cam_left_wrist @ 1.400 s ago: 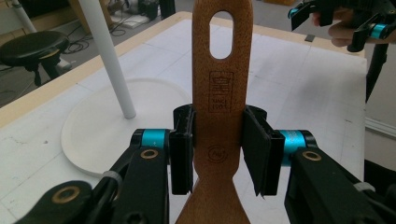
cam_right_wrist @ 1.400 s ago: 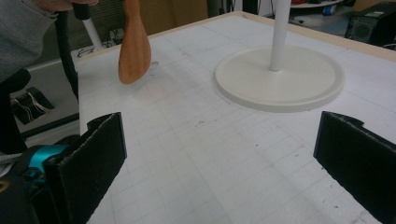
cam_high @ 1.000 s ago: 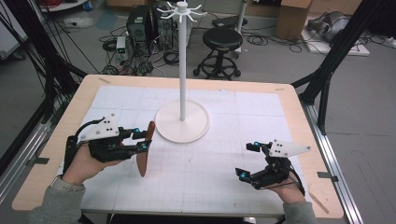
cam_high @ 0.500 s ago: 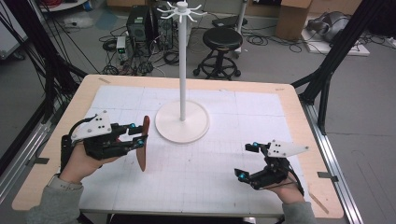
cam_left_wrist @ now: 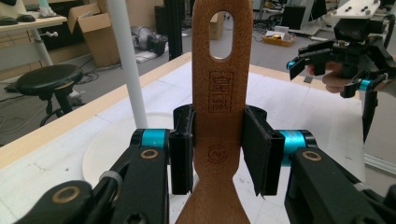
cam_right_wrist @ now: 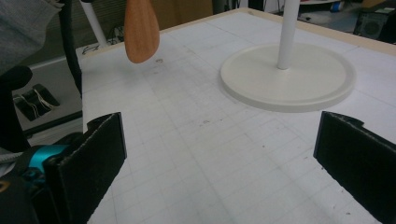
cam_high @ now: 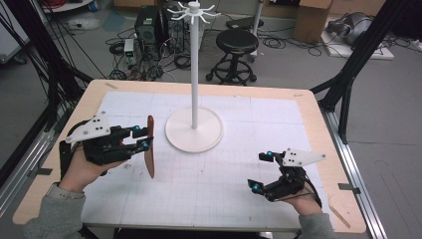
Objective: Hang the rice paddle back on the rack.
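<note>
A brown wooden spatula (cam_high: 150,147) hangs blade-down near the left of the white mat, and my left gripper (cam_high: 142,138) is shut on its handle. In the left gripper view both pads press the flat handle (cam_left_wrist: 219,84) below its oval hanging hole, with my left gripper (cam_left_wrist: 219,149) behind it. The rounded blade (cam_right_wrist: 141,32) shows in the right gripper view just over the mat. A white hook stand (cam_high: 194,130) rises from a round base at mid-table. My right gripper (cam_high: 258,171) rests at the front right, jaws wide open and empty (cam_right_wrist: 219,168).
The stand's thin pole (cam_high: 194,64) carries several hooks at its top. The wooden table rim (cam_high: 318,124) frames the gridded mat. Beyond the table stand a black stool (cam_high: 238,42), computer boxes and cables on the floor.
My left gripper has shifted slightly left and a little away with the spatula still clamped in it. The right gripper has not moved.
</note>
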Demonstrator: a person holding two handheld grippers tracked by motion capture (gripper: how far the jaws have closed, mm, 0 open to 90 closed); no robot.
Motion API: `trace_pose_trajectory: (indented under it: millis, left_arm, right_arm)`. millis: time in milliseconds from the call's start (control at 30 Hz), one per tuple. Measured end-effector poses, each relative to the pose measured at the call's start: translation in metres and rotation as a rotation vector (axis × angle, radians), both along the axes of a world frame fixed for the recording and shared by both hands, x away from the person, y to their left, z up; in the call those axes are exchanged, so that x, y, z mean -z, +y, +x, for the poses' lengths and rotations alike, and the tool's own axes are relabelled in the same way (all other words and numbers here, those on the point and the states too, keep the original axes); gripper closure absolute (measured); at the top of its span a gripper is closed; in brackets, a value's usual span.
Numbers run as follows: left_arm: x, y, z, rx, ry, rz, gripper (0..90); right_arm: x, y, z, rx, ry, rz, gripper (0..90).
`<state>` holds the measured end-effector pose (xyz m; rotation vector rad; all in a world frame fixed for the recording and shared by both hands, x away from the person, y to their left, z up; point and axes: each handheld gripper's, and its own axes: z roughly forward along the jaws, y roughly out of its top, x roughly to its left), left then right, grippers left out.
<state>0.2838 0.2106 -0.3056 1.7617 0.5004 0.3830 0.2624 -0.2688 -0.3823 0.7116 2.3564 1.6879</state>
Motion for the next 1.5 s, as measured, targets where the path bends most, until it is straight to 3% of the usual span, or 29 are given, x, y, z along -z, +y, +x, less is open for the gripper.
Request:
trace_pose_trajectory:
  millis: [167,433,533,733,867,1133,1500]
  left_arm:
    - [-0.004,0.004,0.003,-0.002,-0.001,-0.035,65.0]
    - [-0.016,0.0,0.008,0.015,-0.001,-0.017,65.0]
    - [-0.02,-0.001,0.011,-0.005,-0.013,-0.001,65.0]
    - [-0.027,0.001,0.021,-0.005,0.013,-0.007,65.0]
    - [-0.034,0.001,0.032,-0.024,0.02,0.017,65.1]
    - [-0.046,-0.006,0.05,-0.01,0.033,0.005,65.0]
    - [-0.064,-0.009,0.06,0.019,0.028,-0.007,65.1]
  right_arm:
    - [-0.001,0.002,0.001,-0.005,0.002,0.007,0.9]
    - [-0.001,0.001,0.002,-0.005,0.001,0.014,0.9]
    - [-0.001,0.0,0.002,-0.005,-0.004,0.017,0.9]
    - [-0.001,-0.001,0.002,-0.006,0.004,0.03,0.9]
    - [-0.002,-0.005,0.002,0.009,0.003,0.035,0.9]
    - [-0.001,-0.01,0.004,0.013,0.007,0.06,0.9]
    - [-0.002,-0.014,0.005,0.014,0.008,0.09,0.9]
